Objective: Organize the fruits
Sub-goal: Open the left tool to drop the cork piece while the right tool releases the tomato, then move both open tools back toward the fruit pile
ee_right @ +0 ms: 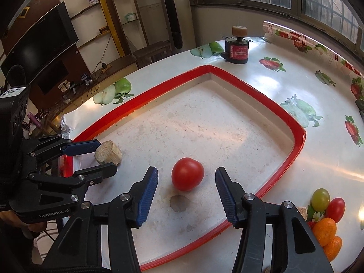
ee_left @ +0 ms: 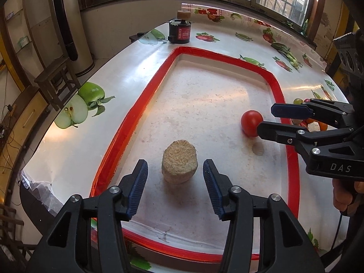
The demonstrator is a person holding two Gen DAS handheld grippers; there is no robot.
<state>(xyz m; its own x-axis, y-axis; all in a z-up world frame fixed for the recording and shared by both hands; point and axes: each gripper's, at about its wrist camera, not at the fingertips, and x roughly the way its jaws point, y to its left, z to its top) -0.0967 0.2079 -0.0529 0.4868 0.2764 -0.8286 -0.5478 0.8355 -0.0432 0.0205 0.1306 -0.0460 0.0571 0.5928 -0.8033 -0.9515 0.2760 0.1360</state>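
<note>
While both jaws gape wide, the left hand-held gripper faces a tan block, the right hand-held gripper a tomato; more fruit waits outside the tray.

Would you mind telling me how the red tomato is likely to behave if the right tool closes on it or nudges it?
The tomato looks round and rests free on the flat tray floor, so a nudge would probably roll it. Its skin is glossy, so it may slip between the right tool pads. It is probably soft, so a hard squeeze could bruise it.
</note>
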